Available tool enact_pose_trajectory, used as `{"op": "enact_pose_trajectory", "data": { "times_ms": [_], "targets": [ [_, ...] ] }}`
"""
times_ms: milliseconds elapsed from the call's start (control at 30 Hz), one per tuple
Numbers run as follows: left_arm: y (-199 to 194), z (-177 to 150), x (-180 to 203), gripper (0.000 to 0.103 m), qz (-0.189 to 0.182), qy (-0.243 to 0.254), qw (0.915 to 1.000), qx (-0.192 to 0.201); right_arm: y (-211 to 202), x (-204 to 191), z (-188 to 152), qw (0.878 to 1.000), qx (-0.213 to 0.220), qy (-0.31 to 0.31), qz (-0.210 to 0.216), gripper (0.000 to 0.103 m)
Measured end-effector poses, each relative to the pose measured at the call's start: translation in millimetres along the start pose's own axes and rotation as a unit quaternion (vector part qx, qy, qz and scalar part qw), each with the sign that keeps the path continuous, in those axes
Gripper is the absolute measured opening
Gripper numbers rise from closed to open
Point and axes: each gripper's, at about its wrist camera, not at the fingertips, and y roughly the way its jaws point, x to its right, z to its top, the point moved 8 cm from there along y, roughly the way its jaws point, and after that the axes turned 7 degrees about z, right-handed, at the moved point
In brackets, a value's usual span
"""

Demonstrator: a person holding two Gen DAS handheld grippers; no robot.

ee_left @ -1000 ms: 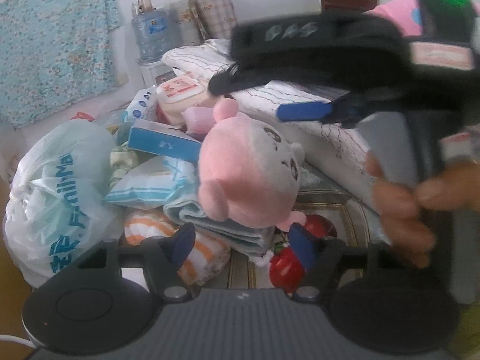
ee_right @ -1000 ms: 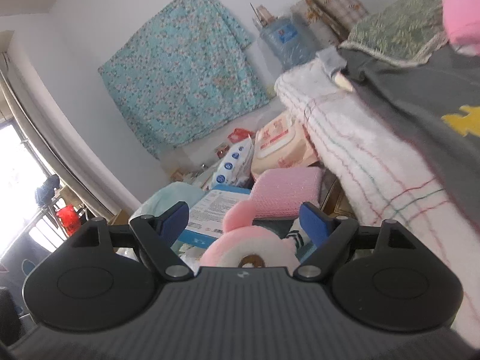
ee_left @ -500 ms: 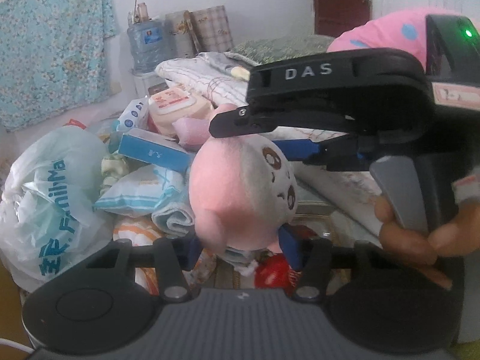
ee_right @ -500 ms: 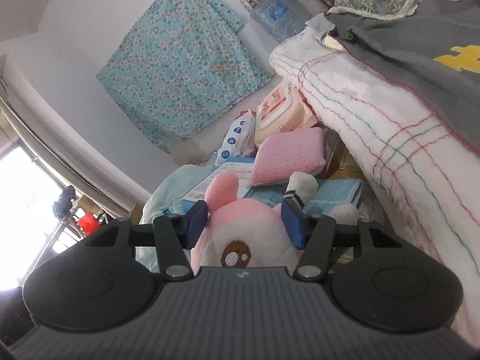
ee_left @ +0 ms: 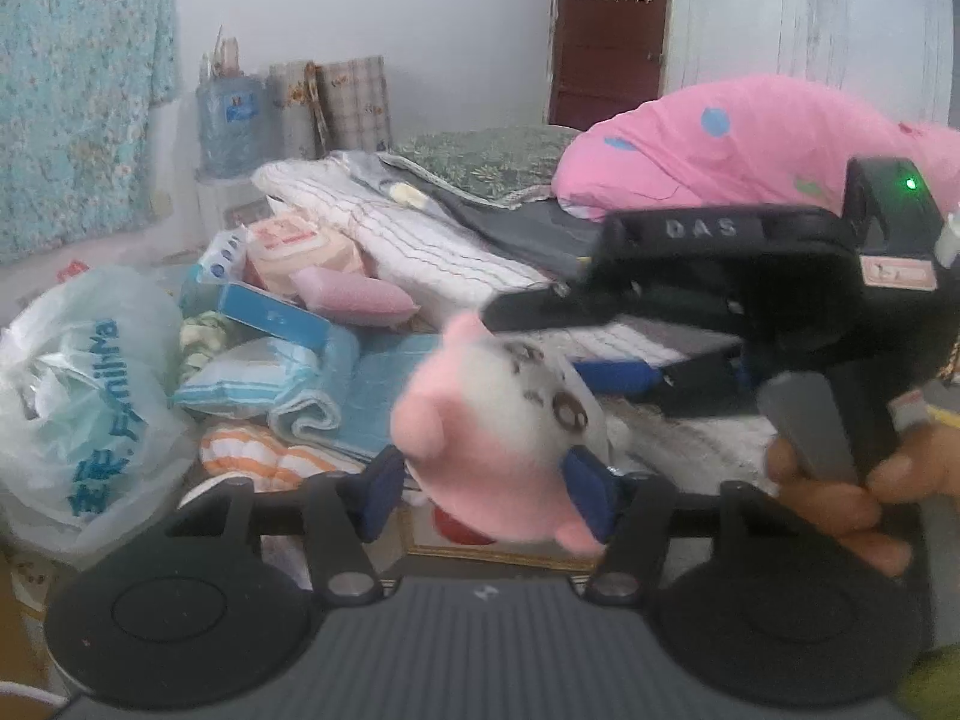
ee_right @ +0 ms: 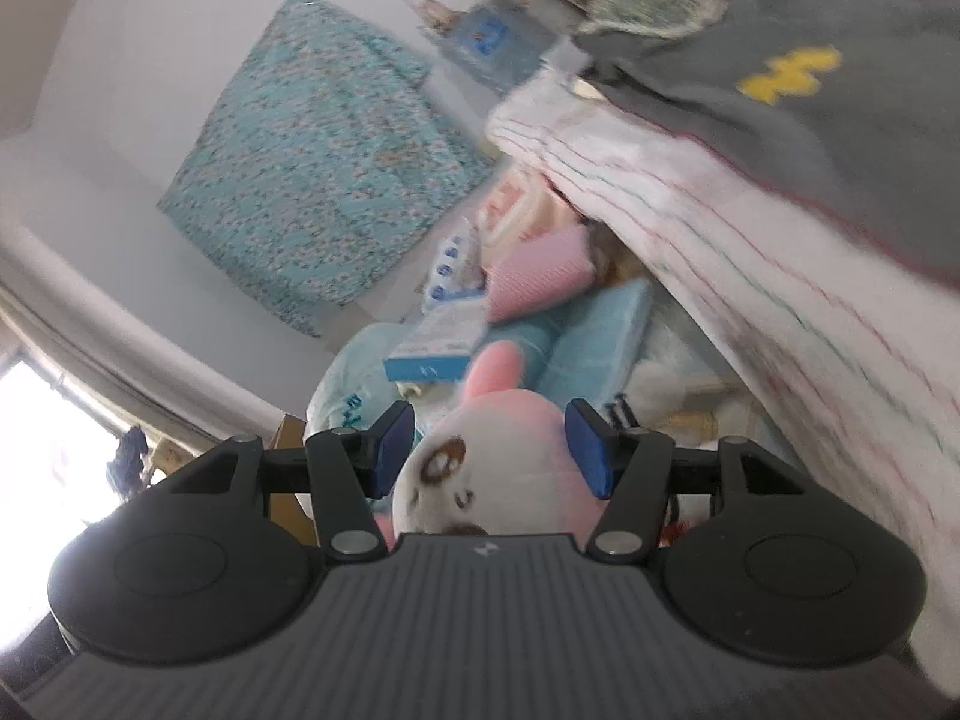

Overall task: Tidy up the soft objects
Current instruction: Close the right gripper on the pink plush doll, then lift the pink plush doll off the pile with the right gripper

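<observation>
A pink and white plush toy [ee_left: 498, 432] hangs clear of the clutter pile, and both grippers are around it. In the left wrist view my left gripper [ee_left: 487, 489] has the plush between its blue pads [ee_left: 591, 495]. Its jaws are opening and a thin gap shows at the left pad. My right gripper [ee_left: 540, 342] reaches in from the right, held by a hand [ee_left: 840, 492], one finger above the toy's head and one below. In the right wrist view the plush [ee_right: 498, 468] fills the gap of the right gripper [ee_right: 492, 450]. Both pads touch it while the jaws ease open slightly.
A white plastic bag [ee_left: 84, 408] bulges at the left. Folded blue towels [ee_left: 336, 396], an orange-striped cloth [ee_left: 252, 456], a blue box [ee_left: 270, 315] and a pink pouch [ee_left: 354, 294] are piled behind the toy. A white lined blanket [ee_left: 420, 246] and a pink pillow [ee_left: 750, 138] lie farther back.
Both grippers closed around the plush and it came up off the towel pile toward the cameras. The right gripper rolled and swung across. The left pads have since widened a little.
</observation>
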Motion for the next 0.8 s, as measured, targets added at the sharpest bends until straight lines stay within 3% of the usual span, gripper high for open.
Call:
{"op": "enact_pose_trajectory", "data": {
  "times_ms": [167,400,533,667,800],
  "targets": [
    [20,-10,-14,0.064,0.022,-0.028,0.999,-0.027,7,20,-20,0.999,-0.019,0.04,-0.006,0.056],
    [18,0,-26,0.07,0.073,-0.031,0.9969,0.0,14,26,-22,0.999,-0.024,0.038,-0.015,0.056],
    [10,-4,-25,0.083,0.06,-0.032,0.9977,-0.007,20,32,-20,0.999,-0.024,0.046,-0.015,0.057],
    [0,-14,-28,0.086,0.041,-0.042,0.998,-0.022,23,34,-18,0.999,-0.02,0.044,-0.016,0.057],
    [4,-31,-19,0.085,0.023,-0.03,0.9973,-0.063,26,37,-18,0.998,-0.015,0.052,-0.014,0.057]
  ]
}}
